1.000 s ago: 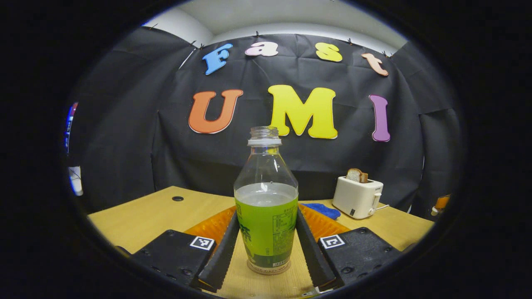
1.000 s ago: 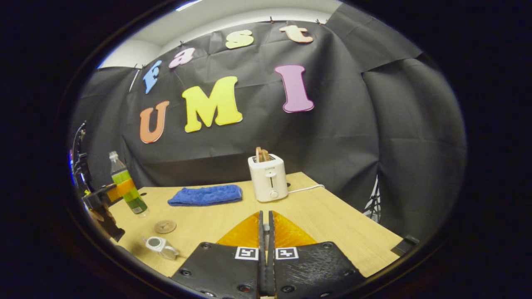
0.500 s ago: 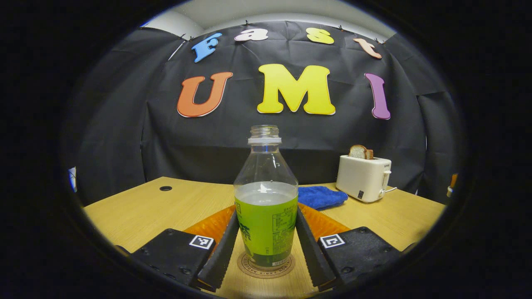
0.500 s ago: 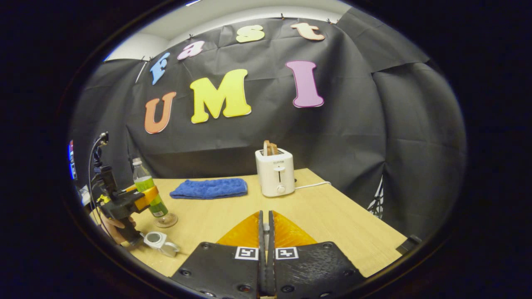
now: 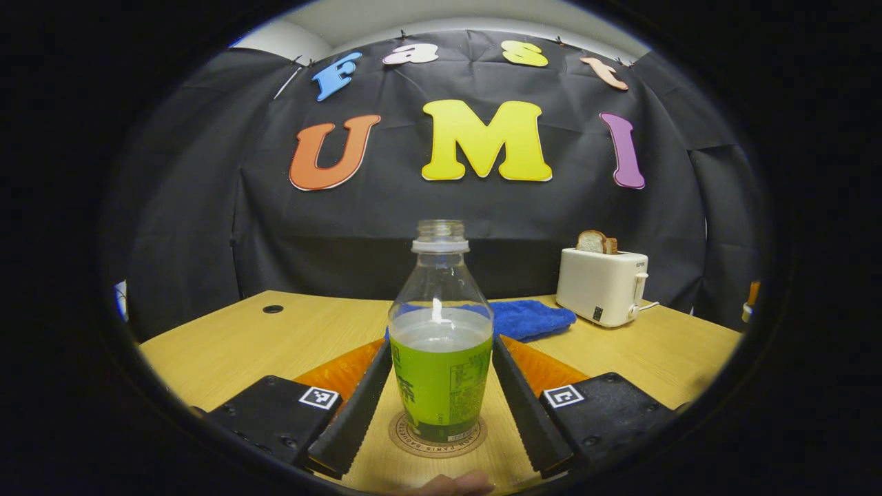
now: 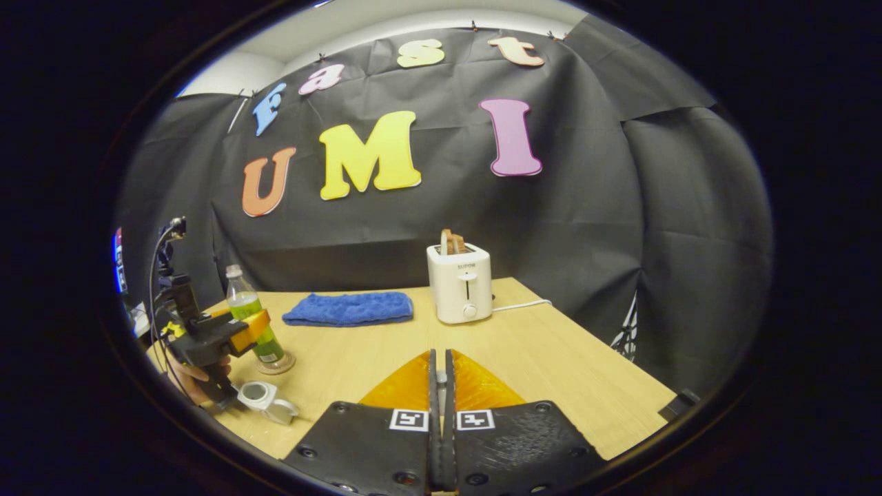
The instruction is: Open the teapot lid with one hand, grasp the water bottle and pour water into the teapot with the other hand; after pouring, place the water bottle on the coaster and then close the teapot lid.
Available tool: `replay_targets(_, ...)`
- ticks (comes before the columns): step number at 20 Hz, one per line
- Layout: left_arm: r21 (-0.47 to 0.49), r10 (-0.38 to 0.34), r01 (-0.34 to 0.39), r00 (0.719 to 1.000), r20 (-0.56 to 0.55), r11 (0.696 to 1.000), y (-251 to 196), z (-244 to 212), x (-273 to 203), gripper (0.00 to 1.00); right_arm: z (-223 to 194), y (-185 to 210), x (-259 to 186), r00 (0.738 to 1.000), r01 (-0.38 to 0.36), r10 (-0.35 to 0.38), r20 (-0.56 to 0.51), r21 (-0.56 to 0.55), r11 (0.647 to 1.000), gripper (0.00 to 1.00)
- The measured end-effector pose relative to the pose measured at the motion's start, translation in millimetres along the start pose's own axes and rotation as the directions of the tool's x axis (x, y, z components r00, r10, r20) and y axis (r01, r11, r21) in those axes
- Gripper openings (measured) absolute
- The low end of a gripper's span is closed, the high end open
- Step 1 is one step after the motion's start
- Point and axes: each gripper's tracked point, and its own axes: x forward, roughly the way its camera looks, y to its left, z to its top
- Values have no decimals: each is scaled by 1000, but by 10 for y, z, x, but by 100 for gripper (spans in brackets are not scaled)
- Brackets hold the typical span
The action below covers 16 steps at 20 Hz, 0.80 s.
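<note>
Left gripper (image 5: 441,403): fingers flank the water bottle (image 5: 441,358), either side of its green label; whether both still press on it, cannot tell. Bottle upright, uncapped, part full, base on the round coaster (image 5: 438,435), sitting slightly toward its far side. Right gripper (image 6: 441,427): fingers closed together, nothing between them, held over the table (image 6: 551,358).

Risks, as judged: bottle is tall and open at the neck. If a finger drags the label during withdrawal, it could tip or skid off the coaster and spill. A straight pull back along the fingers looks safest.

Teapot (image 6: 265,403) in right gripper view: small, pale, near table edge, just in front of the left gripper (image 6: 238,334) and the hand holding it. Lid state unclear from here. That hand and gripper partly block the right gripper's path to it.

Further out: blue cloth (image 6: 348,308) and toaster (image 6: 460,282) with bread, well apart from the work.
</note>
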Motion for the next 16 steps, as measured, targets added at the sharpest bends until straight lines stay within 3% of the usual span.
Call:
replay_targets(7,28,4,-4,1000,15,1000,60,232,-363,94,85,196,-63,998,-42,42,39,4,999,0)
replay_targets(10,24,43,-45,998,52,999,258,401,-623,94,108,456,-71,993,-99,96,71,40,994,0)
replay_targets(14,9,154,-155,983,99,988,619,535,-1084,94,132,929,-188,975,-194,189,118,32,981,0)
replay_targets(16,-13,154,-154,981,119,988,668,577,-1261,94,125,1121,-245,963,-230,226,145,15,973,0)
